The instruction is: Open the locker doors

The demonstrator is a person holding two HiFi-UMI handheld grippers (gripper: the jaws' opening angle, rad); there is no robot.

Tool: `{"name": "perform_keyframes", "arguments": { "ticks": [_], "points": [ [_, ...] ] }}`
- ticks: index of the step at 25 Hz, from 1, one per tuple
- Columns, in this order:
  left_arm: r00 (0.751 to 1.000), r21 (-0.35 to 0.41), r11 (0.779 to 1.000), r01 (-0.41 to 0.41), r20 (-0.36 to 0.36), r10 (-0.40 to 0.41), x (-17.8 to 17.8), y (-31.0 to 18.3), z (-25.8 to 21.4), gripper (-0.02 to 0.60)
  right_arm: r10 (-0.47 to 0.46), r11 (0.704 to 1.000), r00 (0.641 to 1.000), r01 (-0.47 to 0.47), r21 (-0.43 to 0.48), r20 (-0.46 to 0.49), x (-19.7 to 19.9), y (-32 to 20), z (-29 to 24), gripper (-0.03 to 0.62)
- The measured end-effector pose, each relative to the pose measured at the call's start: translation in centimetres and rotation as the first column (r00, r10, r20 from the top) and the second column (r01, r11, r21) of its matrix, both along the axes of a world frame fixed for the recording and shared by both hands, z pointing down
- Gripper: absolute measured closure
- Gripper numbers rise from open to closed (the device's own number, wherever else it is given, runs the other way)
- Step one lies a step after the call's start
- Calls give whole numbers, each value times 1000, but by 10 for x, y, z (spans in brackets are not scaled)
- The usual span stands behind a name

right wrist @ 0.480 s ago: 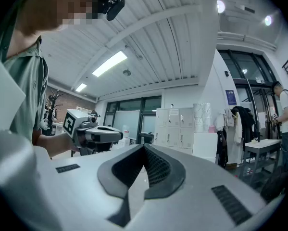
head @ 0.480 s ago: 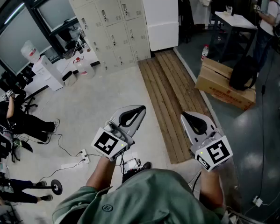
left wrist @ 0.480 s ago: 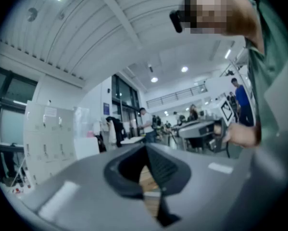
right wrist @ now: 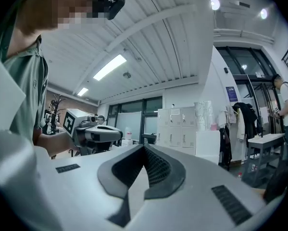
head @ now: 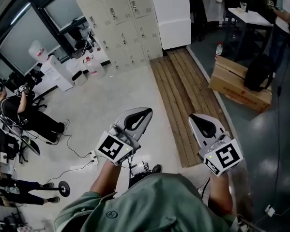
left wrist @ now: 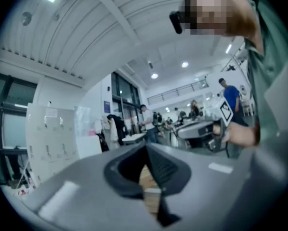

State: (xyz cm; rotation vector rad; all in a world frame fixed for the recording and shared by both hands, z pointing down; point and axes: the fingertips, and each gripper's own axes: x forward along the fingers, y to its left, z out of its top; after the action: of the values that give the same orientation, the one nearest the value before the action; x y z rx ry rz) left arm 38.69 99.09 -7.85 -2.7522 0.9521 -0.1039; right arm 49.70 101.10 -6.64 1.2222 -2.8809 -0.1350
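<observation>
The beige lockers (head: 120, 18) stand far ahead at the top of the head view, all doors closed, each with a small handle. They also show small in the left gripper view as lockers (left wrist: 47, 138) and in the right gripper view as lockers (right wrist: 180, 126). My left gripper (head: 145, 112) and right gripper (head: 196, 117) are held side by side at waist height over the floor, well short of the lockers. Both are shut and hold nothing. In their own views, the left gripper (left wrist: 146, 147) and right gripper (right wrist: 144, 148) have their jaws meeting at the tip.
A slatted wooden platform (head: 183, 91) runs from beside the lockers toward me. A white cabinet (head: 171, 16) stands right of the lockers. A cardboard box (head: 234, 86) and a black bag (head: 258, 71) lie at right. A seated person (head: 23, 115) and cables (head: 82, 156) are at left.
The head view has shifted slightly, so the lockers and platform sit a little further right and lower. Both grippers keep the same pose, shut.
</observation>
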Motion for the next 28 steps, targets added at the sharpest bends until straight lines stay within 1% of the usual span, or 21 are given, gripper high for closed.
{"name": "perform_keyframes", "arguments": {
  "ticks": [6, 9, 13, 16, 19, 22, 28],
  "points": [
    [1000, -5, 1000, 21, 20, -21, 2, 3, 5, 583, -17, 1000, 1000, 17, -13, 21, 3, -4, 5, 591],
    [999, -14, 999, 42, 18, -42, -8, -2, 9, 583, -21, 999, 999, 22, -33, 41, -1, -13, 13, 589],
    [996, -30, 995, 94, -2, -94, -40, -22, 13, 583, -33, 998, 997, 36, -46, 75, -21, -32, 13, 589],
    [994, -40, 993, 108, -17, -109, -63, -40, 15, 583, -28, 998, 996, 32, -49, 89, -39, -49, 10, 589],
    [993, -6, 993, 117, -17, -117, -90, -58, 11, 583, -23, 998, 995, 28, -55, 95, -66, -67, 10, 589],
    [992, 32, 991, 128, -27, -127, -124, -77, 9, 583, -25, 998, 997, 29, -49, 67, -97, -88, 11, 589],
    [989, 52, 989, 137, -53, -134, -194, -122, 6, 583, 12, 999, 999, -10, -40, 31, -150, -140, 1, 589]
  ]
}}
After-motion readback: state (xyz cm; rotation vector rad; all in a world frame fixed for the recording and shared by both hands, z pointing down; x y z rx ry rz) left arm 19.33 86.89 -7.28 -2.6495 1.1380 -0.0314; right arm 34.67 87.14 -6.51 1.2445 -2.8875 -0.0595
